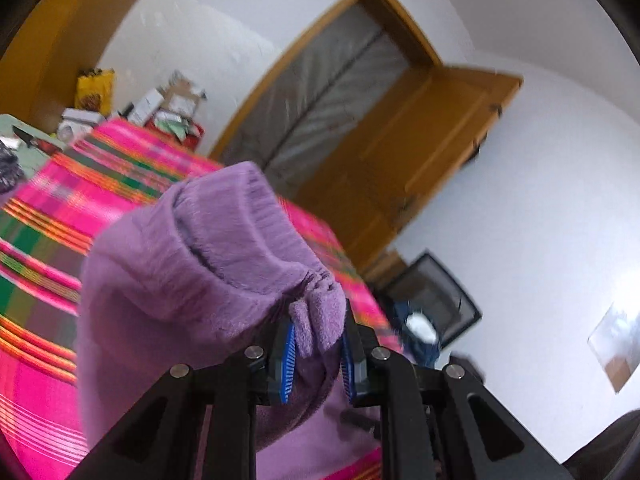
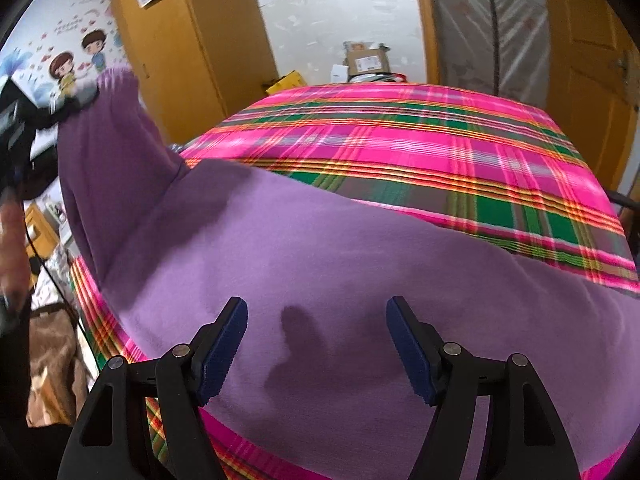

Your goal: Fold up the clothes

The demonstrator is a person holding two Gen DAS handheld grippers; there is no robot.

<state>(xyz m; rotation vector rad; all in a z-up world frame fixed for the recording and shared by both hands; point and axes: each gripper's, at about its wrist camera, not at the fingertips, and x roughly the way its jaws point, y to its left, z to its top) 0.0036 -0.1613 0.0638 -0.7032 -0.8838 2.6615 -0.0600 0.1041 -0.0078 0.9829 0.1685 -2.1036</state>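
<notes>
A purple fleece garment (image 2: 340,264) lies spread over a pink plaid bedspread (image 2: 420,136). My left gripper (image 1: 318,342) is shut on a bunched fold of the purple garment (image 1: 192,272) and holds it lifted above the bed. In the right wrist view that raised part of the garment hangs at the upper left, held by the left gripper (image 2: 80,98). My right gripper (image 2: 316,336) stands open just above the flat part of the garment, with nothing between its blue pads (image 2: 222,354).
Cardboard boxes (image 2: 366,60) are stacked past the far edge of the bed. A wooden wardrobe (image 2: 188,40) stands at the back left, an open wooden door (image 1: 420,148) to the right. A person's arm (image 2: 12,248) and a brown bag (image 2: 52,368) are at the left.
</notes>
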